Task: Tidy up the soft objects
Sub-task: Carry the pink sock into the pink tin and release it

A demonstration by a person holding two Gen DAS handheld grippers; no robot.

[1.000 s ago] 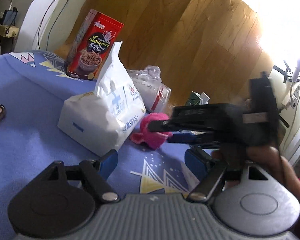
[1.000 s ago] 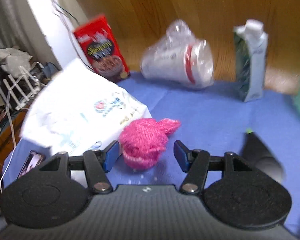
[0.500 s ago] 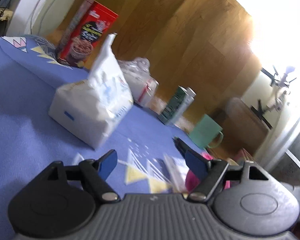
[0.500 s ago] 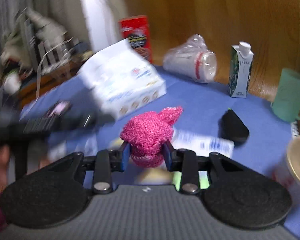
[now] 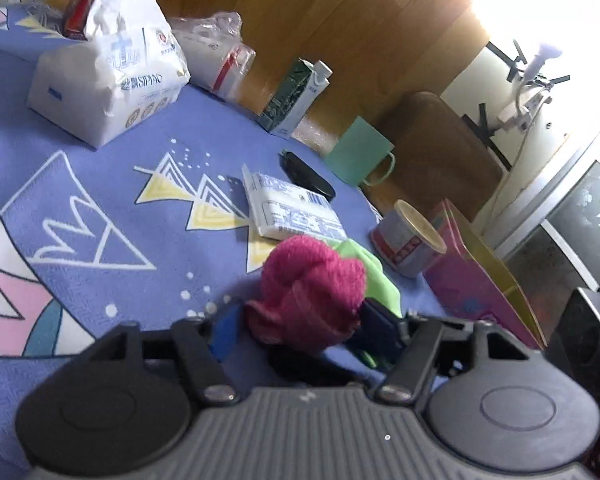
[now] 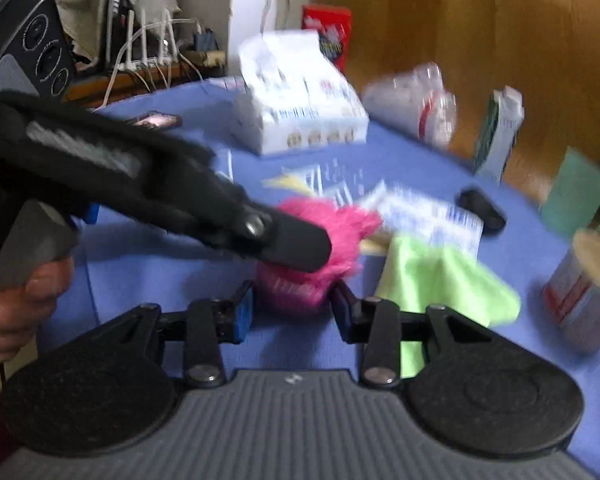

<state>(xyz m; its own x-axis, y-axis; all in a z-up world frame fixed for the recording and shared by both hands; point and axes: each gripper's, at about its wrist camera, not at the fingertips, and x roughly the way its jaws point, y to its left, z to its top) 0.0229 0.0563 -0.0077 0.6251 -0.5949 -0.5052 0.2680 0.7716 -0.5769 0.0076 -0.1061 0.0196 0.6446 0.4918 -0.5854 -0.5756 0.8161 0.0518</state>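
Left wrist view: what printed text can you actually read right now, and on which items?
"CLEAN": tissue pack, in large pale blue letters.
"SIPIAO", roughly: same pack, lower line, partly blurred.
Flat white packet: blue print and a barcode, too small to read.
Green carton, paper cup, red box: print unreadable.

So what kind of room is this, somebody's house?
Most likely a lived-in home: a tissue pack, a milk carton and a green mug sit on a patterned blue tablecloth, with a wooden floor beyond.
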